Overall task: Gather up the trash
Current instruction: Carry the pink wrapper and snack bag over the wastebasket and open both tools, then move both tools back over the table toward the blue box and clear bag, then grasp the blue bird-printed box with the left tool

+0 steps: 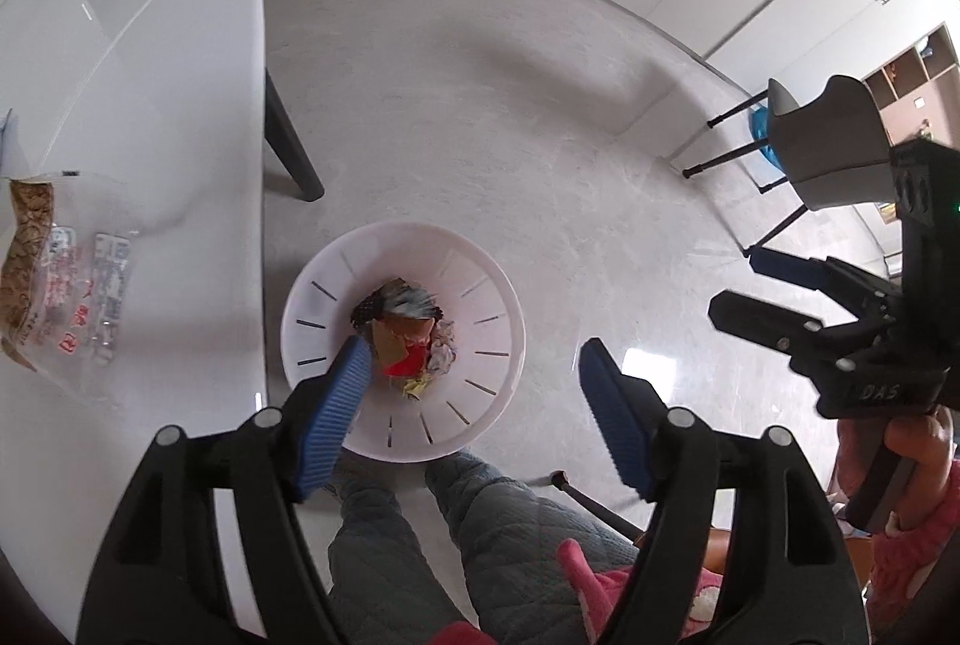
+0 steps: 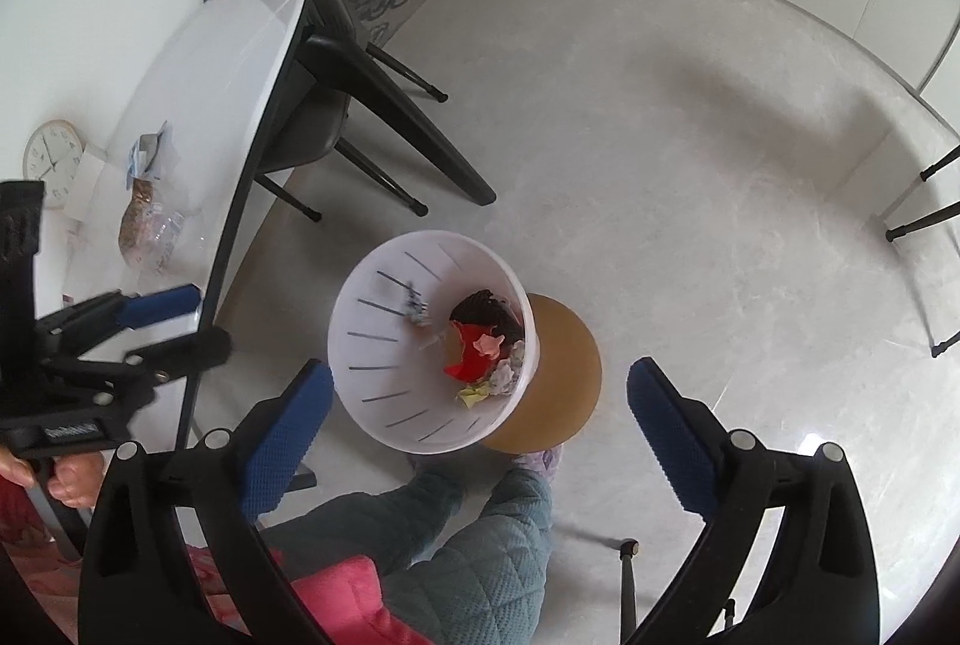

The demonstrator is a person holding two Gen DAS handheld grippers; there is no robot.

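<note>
Now both the left gripper [image 1: 474, 393] and right gripper [image 2: 480, 399] hang spread and empty over the white wastebasket [image 1: 336, 279], so reach next for the clear snack bag [image 1: 66, 285] beside it

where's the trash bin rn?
The white trash bin sits on the floor beside the white table, below and between both open claws, part-filled with crumpled trash, just ahead of the person's feet.
</note>
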